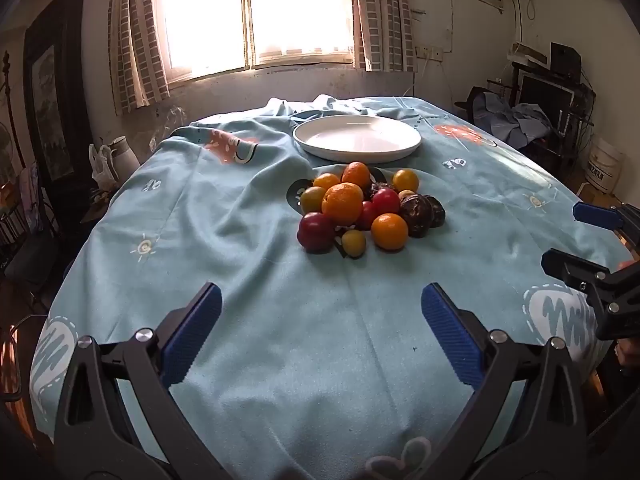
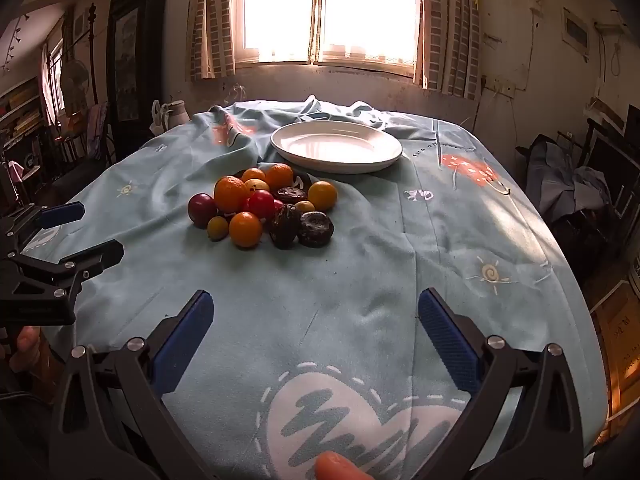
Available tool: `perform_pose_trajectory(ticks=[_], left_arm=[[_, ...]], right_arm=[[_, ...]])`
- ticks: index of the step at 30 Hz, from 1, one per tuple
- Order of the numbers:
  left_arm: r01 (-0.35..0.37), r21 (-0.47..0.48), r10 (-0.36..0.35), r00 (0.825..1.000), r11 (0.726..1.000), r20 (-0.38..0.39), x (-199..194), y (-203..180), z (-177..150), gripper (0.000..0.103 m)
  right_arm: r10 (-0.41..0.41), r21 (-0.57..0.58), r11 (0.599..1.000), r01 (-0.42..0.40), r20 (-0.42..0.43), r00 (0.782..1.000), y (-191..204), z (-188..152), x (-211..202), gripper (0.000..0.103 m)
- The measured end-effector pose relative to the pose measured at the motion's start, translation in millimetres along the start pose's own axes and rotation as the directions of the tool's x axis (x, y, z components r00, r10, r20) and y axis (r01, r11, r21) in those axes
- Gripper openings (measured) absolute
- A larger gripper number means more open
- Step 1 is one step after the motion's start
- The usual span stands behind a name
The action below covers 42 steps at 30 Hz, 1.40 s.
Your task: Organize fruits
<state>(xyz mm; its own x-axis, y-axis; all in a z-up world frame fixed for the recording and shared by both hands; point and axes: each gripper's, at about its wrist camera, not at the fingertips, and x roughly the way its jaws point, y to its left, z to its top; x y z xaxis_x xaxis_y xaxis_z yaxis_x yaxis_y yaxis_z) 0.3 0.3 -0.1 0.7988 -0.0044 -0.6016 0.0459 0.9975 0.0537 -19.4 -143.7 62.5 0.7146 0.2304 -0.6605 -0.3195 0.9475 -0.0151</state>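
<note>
A pile of fruit (image 1: 360,210) (image 2: 264,210) lies mid-table on a light blue cloth: oranges (image 1: 342,204), red plums (image 1: 316,232), small yellow fruits (image 1: 354,243) and dark wrinkled fruits (image 1: 416,210) (image 2: 316,229). Behind it sits an empty white plate (image 1: 357,138) (image 2: 336,146). My left gripper (image 1: 322,308) hovers open over the near cloth, well short of the pile, with nothing between its blue pads. My right gripper (image 2: 316,312) is open too, and also holds nothing. Each shows in the other's view: the right gripper (image 1: 568,236) at the right edge, the left gripper (image 2: 92,232) at the left edge.
The blue tablecloth (image 1: 248,264) is wrinkled and bunched behind the plate. A white jug (image 1: 122,156) stands off the table's far left. Cluttered furniture (image 1: 544,112) is at the right, and a bright window at the back. A fingertip (image 2: 340,466) shows at the bottom edge.
</note>
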Motion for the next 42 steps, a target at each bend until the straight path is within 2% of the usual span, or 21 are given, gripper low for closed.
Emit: perform_pose_trajectory(ticks=[42], left_arm=[[-0.023, -0.002, 0.023, 1.000, 1.000, -0.017, 9.3, 2.4, -5.7, 0.101]], right_arm=[[0.003, -0.004, 1.000, -0.003, -0.014, 1.000, 1.4, -1.7, 5.3, 0.102]])
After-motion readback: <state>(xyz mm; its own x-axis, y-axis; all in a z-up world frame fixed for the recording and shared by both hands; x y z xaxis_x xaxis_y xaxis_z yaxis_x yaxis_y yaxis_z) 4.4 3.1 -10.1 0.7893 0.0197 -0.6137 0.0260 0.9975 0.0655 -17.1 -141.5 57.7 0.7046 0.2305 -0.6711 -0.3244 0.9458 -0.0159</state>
